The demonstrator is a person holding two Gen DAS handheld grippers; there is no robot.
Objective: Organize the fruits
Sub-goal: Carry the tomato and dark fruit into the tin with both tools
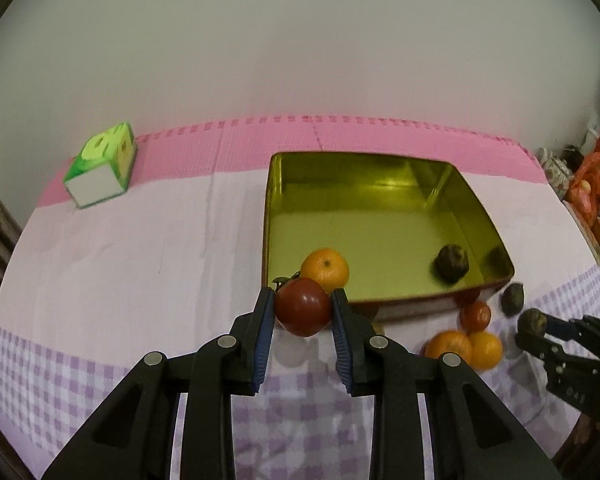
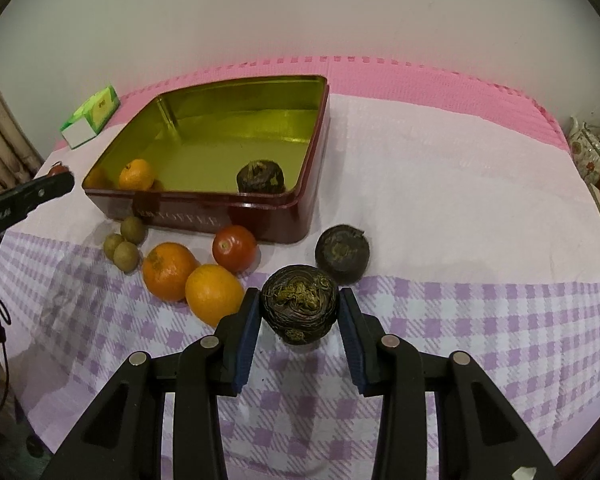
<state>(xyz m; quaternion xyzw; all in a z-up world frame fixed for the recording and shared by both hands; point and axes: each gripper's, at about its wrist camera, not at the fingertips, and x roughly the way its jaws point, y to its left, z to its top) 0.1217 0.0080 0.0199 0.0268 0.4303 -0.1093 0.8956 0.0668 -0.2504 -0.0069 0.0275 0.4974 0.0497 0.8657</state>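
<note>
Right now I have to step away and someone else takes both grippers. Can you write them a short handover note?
Left gripper: shut on a red tomato, held beside the tin's near left corner.
Right gripper: shut on a dark wrinkled fruit, just above the checked cloth.
Done: one orange and one dark fruit lie in the tin.
Left on the cloth in front of the tin: two oranges, a second tomato, another dark fruit, three small greenish-brown fruits. Drop the held two in first, probably.
</note>
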